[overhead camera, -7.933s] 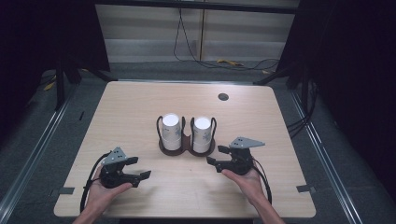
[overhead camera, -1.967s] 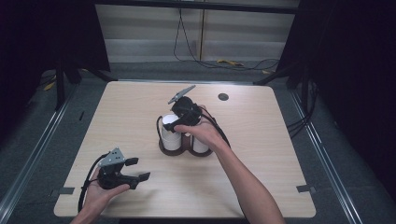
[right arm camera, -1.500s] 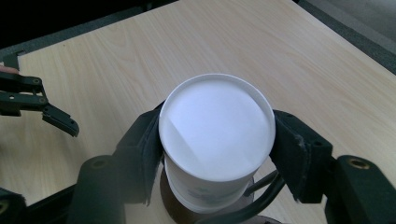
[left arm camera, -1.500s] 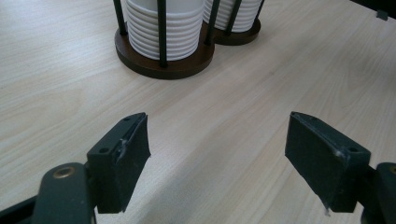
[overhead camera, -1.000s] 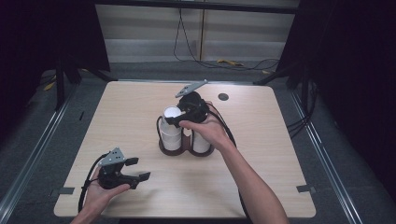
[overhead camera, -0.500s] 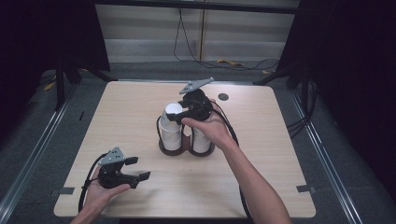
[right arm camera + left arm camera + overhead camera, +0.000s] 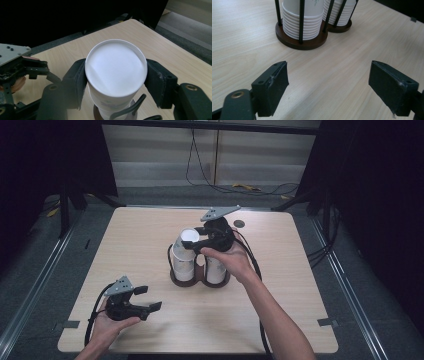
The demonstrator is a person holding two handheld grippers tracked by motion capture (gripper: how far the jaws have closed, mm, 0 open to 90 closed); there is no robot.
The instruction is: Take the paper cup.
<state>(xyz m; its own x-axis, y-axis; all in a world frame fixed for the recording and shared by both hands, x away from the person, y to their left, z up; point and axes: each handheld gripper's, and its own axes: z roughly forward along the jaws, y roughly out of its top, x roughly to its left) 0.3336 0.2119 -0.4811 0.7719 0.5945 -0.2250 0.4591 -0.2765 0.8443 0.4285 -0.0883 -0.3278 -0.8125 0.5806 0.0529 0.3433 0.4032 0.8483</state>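
Note:
A dark wooden cup holder (image 7: 200, 279) with black wire posts stands mid-table and carries two stacks of white paper cups (image 7: 183, 264), (image 7: 216, 268). My right gripper (image 7: 193, 241) is shut on the top cup (image 7: 189, 238) of the left stack, raised a little above the rest. In the right gripper view both jaws press the cup's (image 7: 115, 67) sides just under its rim. My left gripper (image 7: 149, 298) rests open near the front left of the table, its jaws (image 7: 328, 82) wide apart with nothing between them, pointing at the holder base (image 7: 299, 43) and the nearer stack (image 7: 303, 20).
A small dark disc (image 7: 239, 223) lies on the table behind the holder. The light wooden table (image 7: 310, 285) has bare surface to the right and front. Cables run across the floor beyond its far edge. The left gripper (image 7: 15, 65) shows at the left of the right gripper view.
My right gripper came from the front right to the left cup stack, shut on its top cup and has drawn it up and slightly right. The left gripper has stayed put.

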